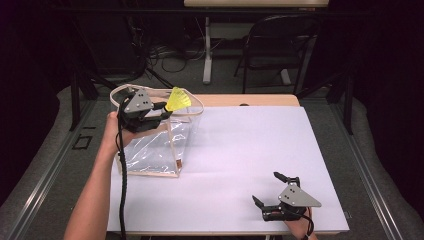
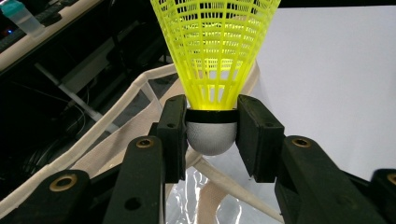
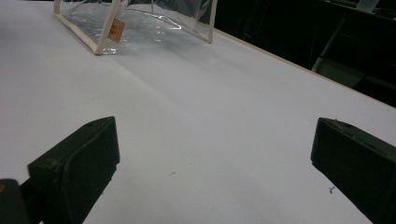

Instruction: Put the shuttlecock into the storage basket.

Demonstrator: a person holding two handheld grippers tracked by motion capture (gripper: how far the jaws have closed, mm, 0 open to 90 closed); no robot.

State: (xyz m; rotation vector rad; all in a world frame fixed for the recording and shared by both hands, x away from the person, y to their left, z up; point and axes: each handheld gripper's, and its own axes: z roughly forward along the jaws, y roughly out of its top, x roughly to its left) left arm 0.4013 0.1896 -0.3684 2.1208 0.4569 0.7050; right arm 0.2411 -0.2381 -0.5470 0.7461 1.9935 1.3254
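One shuttlecock (image 1: 178, 99), yellow skirt, grey-white cork, near the table's (image 1: 240, 150) far left corner. One clear bag (image 1: 159, 145) with cream trim at the left edge, carrying one small tan tag (image 1: 178, 163). Two grippers: left (image 1: 161, 111) over the bag, right (image 1: 267, 189) at the near right corner. Two hands. One chair (image 1: 277, 45) beyond the far edge.

My right gripper (image 3: 215, 172), jaws spread wide over the white table (image 3: 210, 121).
Between the two black jaws I see bare tabletop; the clear bag (image 3: 140, 21) with cream trim stands well ahead, a small tan tag at its corner.
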